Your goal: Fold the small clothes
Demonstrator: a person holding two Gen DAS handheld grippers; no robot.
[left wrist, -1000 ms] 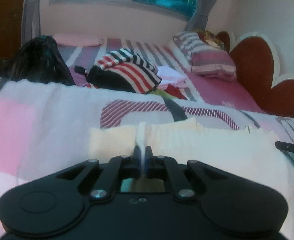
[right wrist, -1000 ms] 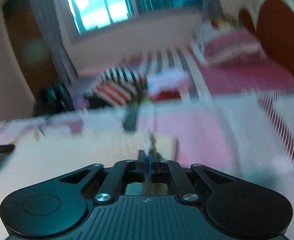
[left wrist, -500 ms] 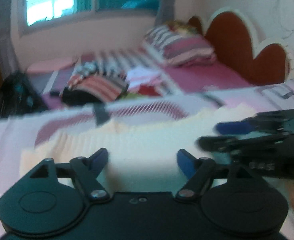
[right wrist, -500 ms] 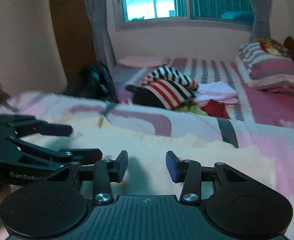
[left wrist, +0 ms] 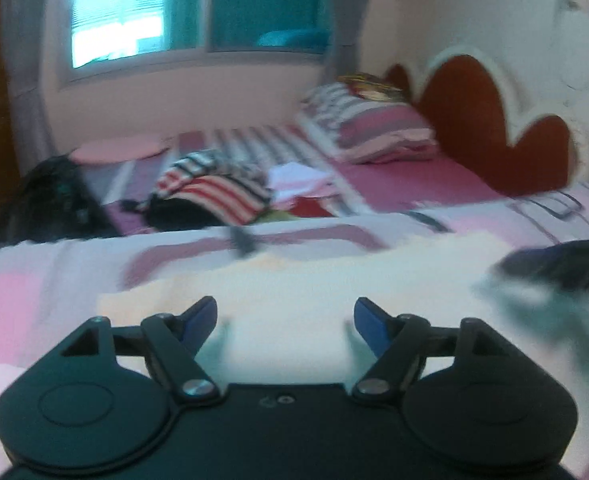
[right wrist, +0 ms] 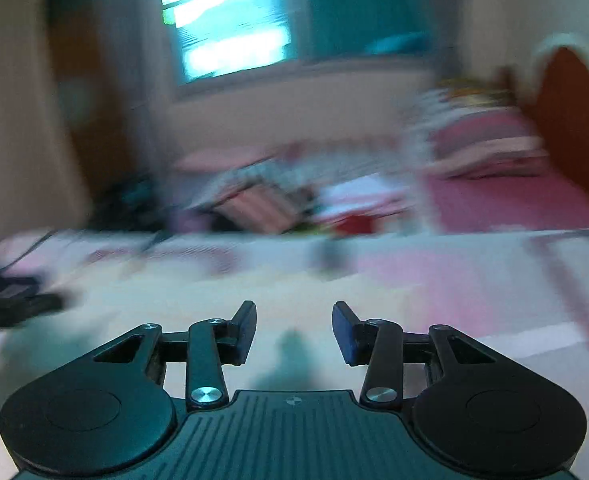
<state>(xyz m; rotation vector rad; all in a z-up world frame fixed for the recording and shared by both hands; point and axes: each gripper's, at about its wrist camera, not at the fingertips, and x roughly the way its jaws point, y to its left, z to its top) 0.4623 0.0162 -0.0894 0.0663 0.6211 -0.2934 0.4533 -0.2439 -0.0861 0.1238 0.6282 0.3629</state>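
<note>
A cream ribbed cloth (left wrist: 294, 288) lies flat on the pink patterned blanket (left wrist: 34, 280), just ahead of both grippers. In the left wrist view my left gripper (left wrist: 285, 312) stands wide open above the cloth's near part, with nothing between its blue pads. The right gripper shows there as a dark blur (left wrist: 554, 268) at the right edge. In the right wrist view, which is blurred by motion, my right gripper (right wrist: 293, 316) is open over the same cloth (right wrist: 174, 300) and holds nothing. The left gripper (right wrist: 10, 300) is a dark shape at the left edge.
Beyond the blanket lies a pile of clothes topped by a red, white and black striped garment (left wrist: 218, 188). A black bag (left wrist: 50, 200) sits at the left. Striped pillows (left wrist: 374, 132) lean by a red scalloped headboard (left wrist: 474, 120).
Both grippers were shut on a pinched edge of the cream cloth; both have let go and opened. The cloth now lies flat, and both hands have drawn back and lifted a little.
</note>
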